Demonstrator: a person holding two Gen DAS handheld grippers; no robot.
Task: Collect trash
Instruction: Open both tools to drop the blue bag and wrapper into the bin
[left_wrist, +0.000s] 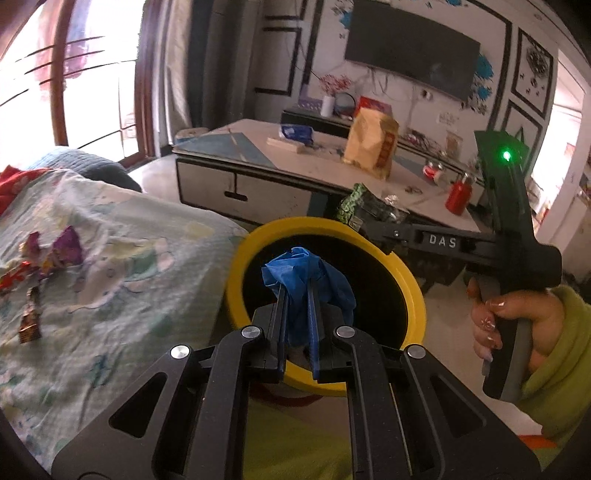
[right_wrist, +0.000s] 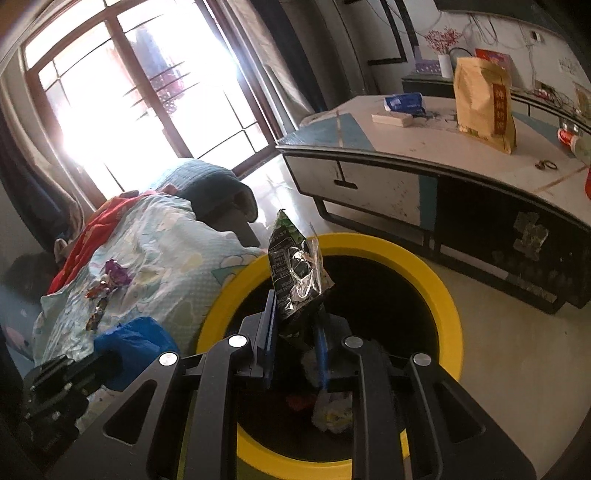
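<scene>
The left gripper (left_wrist: 297, 317) is clamped on a crumpled blue wrapper (left_wrist: 306, 277); its two fingers (left_wrist: 279, 325) stand nearly together with the blue material squeezed between them and bulging out above the tips. In the left wrist view it hangs over the dark mouth of the yellow-rimmed bin (left_wrist: 413, 295), at the centre of the picture.

The right gripper (right_wrist: 293, 328) has its fingers (right_wrist: 269, 325) set a little apart, and a dark green-and-silver snack packet (right_wrist: 295, 277) stands upright between them. The packet's lower end sits down in the gap; whether the pads press on it or only flank it cannot be told from the right wrist view. It too is over the bin's (right_wrist: 436, 288) opening, and pale crumpled litter (right_wrist: 332, 413) lies at the bin's bottom toward 6 o'clock.

From the left wrist view, the right gripper shows at 3 o'clock, held by a hand (left_wrist: 517, 317) in a green sleeve, with the packet (left_wrist: 362, 208) at its tip above the bin's far rim.

More candy wrappers (left_wrist: 55, 254) lie on the patterned bedcover (left_wrist: 129, 258) at 9 o'clock, apart from the bin. A low table (right_wrist: 388, 162) with a tan paper bag (right_wrist: 484, 103) stands at 1 o'clock
</scene>
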